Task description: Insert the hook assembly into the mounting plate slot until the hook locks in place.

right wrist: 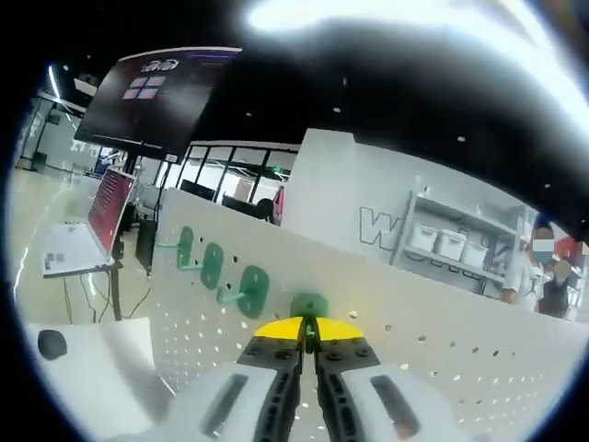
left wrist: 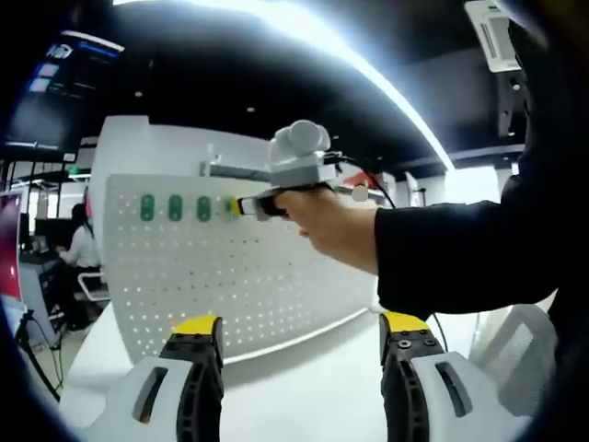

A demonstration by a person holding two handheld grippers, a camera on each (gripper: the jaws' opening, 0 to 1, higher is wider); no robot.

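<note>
Pegboard (right wrist: 442, 359): three green hooks (right wrist: 213, 264) mounted at 10 o'clock. Right gripper (right wrist: 310, 331) clenched on fourth green hook (right wrist: 309, 306). Left gripper (left wrist: 299, 336) released, jaws apart.

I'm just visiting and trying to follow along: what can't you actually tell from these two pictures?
- Right gripper view: whether the fourth green hook has locked into the pegboard; the right gripper, its yellow tips together, covers the hook's lower part.
- Left gripper view: what the right gripper grips; its tip is tiny against the pegboard.
- Right gripper view: the shelf bins are too small to read.
</note>
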